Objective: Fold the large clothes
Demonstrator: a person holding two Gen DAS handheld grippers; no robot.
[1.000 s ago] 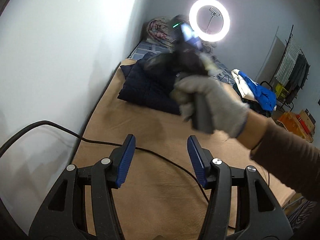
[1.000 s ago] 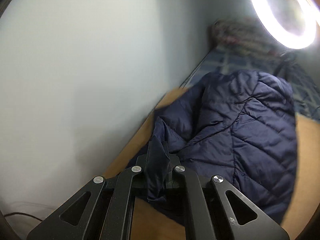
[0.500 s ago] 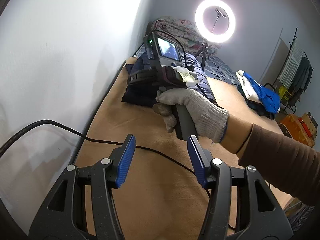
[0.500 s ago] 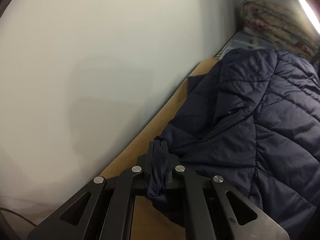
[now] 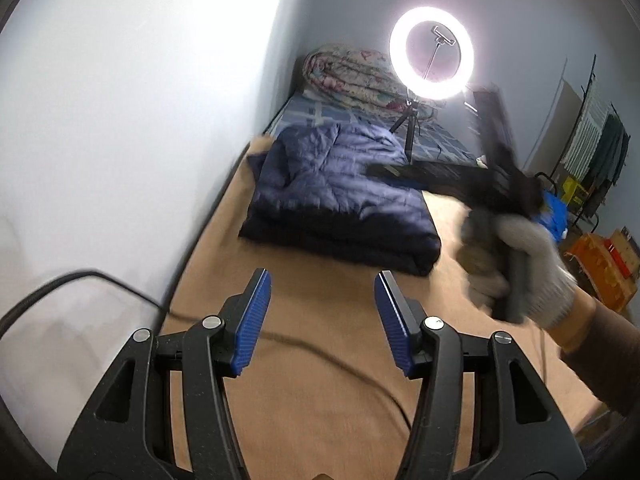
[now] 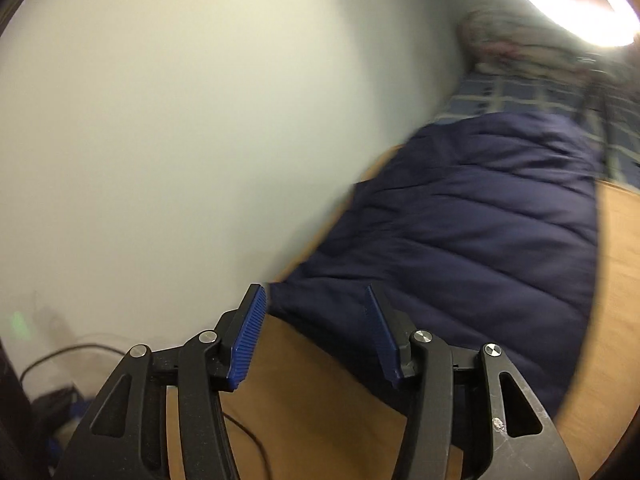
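So, jacket (image 5: 340, 196): folded bundle on the bed (image 5: 320, 360), by the wall.
left tongs (image 5: 322, 320): released, empty, nearer than jacket.
right tongs (image 6: 314, 336): released, over jacket's corner, probably done.

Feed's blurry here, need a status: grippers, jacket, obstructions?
Left gripper open, empty. Right gripper open, empty. Navy jacket folded on bed. Black cable across bedding near left gripper.

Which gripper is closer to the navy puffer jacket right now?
Right. The right gripper hangs open at the navy puffer jacket near edge; the left gripper sits open farther back over the tan bed cover.
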